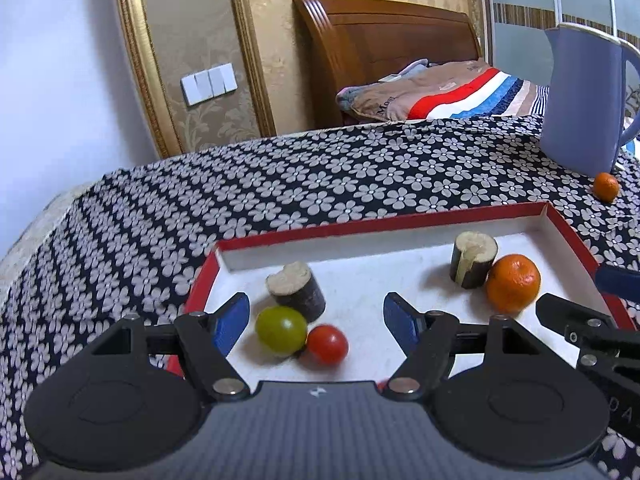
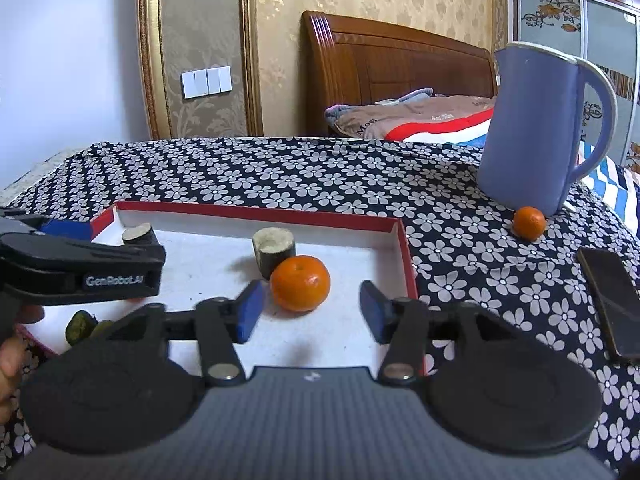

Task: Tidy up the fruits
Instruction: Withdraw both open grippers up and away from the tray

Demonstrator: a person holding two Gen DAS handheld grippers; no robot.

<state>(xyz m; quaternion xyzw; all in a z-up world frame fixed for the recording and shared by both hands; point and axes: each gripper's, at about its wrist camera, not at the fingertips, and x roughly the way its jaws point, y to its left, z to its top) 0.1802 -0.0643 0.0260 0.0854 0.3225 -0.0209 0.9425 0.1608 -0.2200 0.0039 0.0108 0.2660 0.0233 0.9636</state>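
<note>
Left wrist view: left gripper [image 1: 316,316] fingers parted, empty, over green fruit [image 1: 281,331] and red tomato [image 1: 327,345] in red-rimmed tray [image 1: 400,218]. Right gripper [image 2: 310,312] parted, empty, near large tangerine [image 2: 300,283]. Small tangerine [image 2: 529,223] far right beside blue jug [image 2: 532,128]: approach low, close gently.

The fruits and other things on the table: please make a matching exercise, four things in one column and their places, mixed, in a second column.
Things:
1. Big orange
2. Small orange
3. Red tomato
4. Phone

Places:
A. On the cloth, at the foot of the jug
B. In the tray, against a cut stem piece
C. On the cloth, right of the tray
D. In the tray, touching the green fruit

Pairs: 1-B, 2-A, 3-D, 4-C
</note>
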